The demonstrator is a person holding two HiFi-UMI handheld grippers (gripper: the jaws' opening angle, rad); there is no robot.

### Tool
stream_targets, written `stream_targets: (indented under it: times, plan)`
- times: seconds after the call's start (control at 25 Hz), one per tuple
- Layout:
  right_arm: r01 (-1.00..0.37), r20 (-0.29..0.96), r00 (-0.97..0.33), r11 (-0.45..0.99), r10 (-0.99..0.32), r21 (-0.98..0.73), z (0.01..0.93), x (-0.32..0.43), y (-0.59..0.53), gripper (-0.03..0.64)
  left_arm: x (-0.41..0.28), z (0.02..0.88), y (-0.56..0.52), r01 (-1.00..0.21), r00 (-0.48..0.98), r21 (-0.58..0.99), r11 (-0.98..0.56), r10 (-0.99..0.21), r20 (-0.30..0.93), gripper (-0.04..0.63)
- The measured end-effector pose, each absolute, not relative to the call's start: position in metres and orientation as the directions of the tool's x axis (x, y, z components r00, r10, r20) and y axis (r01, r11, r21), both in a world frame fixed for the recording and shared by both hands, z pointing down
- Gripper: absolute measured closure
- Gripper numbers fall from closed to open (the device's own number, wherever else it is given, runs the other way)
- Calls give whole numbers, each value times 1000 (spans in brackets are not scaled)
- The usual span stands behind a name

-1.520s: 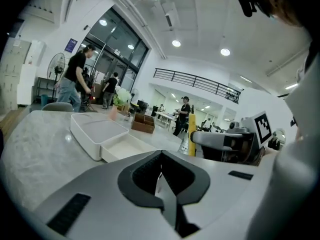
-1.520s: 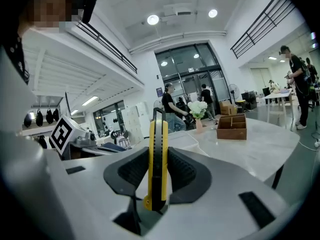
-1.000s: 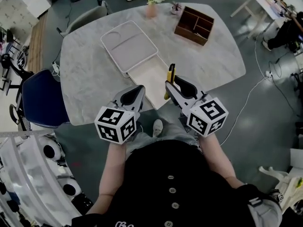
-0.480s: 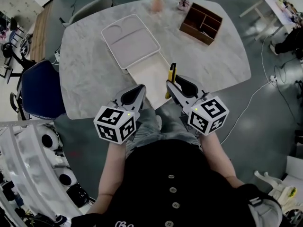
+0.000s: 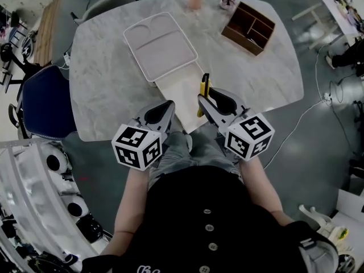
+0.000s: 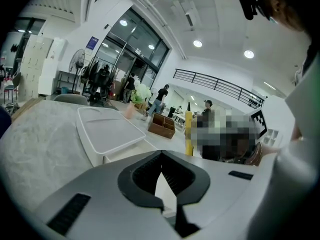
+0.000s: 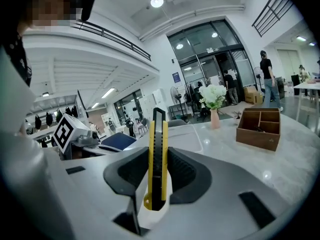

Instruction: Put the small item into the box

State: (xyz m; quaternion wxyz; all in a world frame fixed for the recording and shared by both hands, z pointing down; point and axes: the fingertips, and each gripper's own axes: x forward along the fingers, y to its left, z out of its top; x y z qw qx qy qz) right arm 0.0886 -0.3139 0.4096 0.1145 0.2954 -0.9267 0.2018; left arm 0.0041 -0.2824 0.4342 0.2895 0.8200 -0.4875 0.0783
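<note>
Right gripper view shows your right gripper clamped on the yellow-and-black utility knife, which stands upright between the pads. Your left gripper has its jaws pressed together with nothing in them. Seen from the head view, the knife is at the right edge of the open white box on the marble table. The box's lid covers its far part.
</note>
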Motion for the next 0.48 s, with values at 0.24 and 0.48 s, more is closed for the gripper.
stream_targets:
  times: [0.24,0.48]
  plan:
    - [-589,365,-798,747,-479,-309,414,78,-327,495,-2,439,-287,-829,527,436,-350,-748,404,578]
    - [-586,414,-791,754,-451,-297,425,72,-334,495,-9,446,-288,-833,518,439,-337,-754,404,578]
